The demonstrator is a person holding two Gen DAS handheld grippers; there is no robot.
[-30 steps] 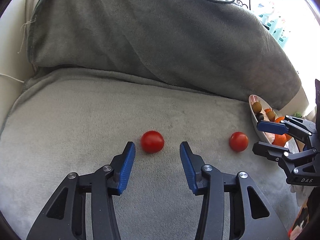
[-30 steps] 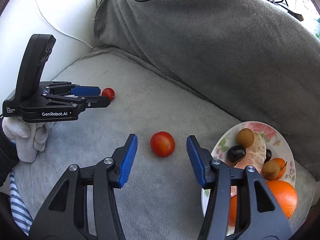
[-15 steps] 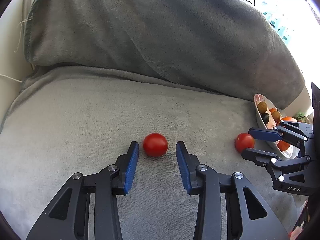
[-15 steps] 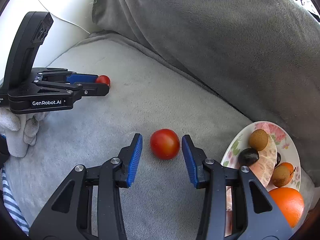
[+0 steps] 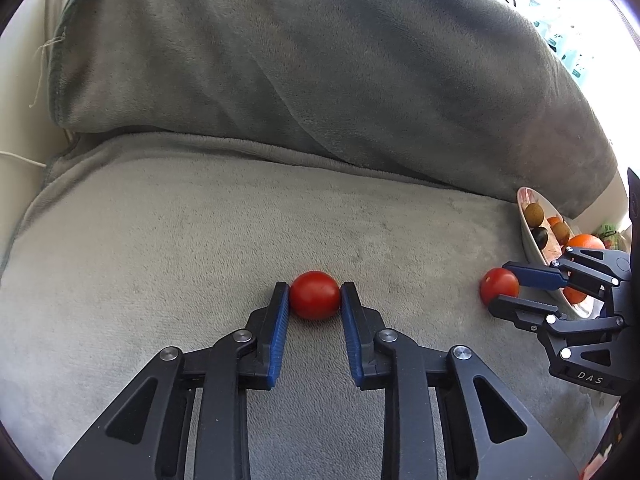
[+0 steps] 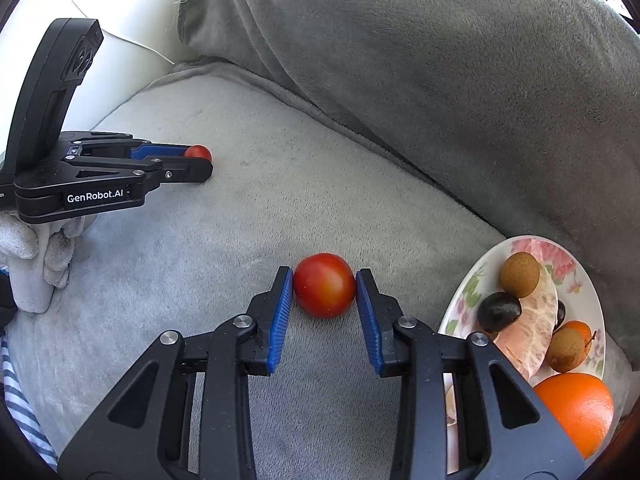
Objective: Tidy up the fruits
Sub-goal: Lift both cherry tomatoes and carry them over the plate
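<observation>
Both grippers, left gripper (image 5: 314, 300) and right gripper (image 6: 325, 288), just closed their jaws; each is grasping a tomato, so next I lift toward the plate (image 6: 592, 280).

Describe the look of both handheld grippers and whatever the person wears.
Both are black plastic linkage grippers with silver rivets and ribbed blue finger pads. The left gripper bears white "GenRobot.AI" lettering; the right gripper reads "DAS". The left hand wears a white knit glove, beside a blue-and-white striped sleeve.
</observation>
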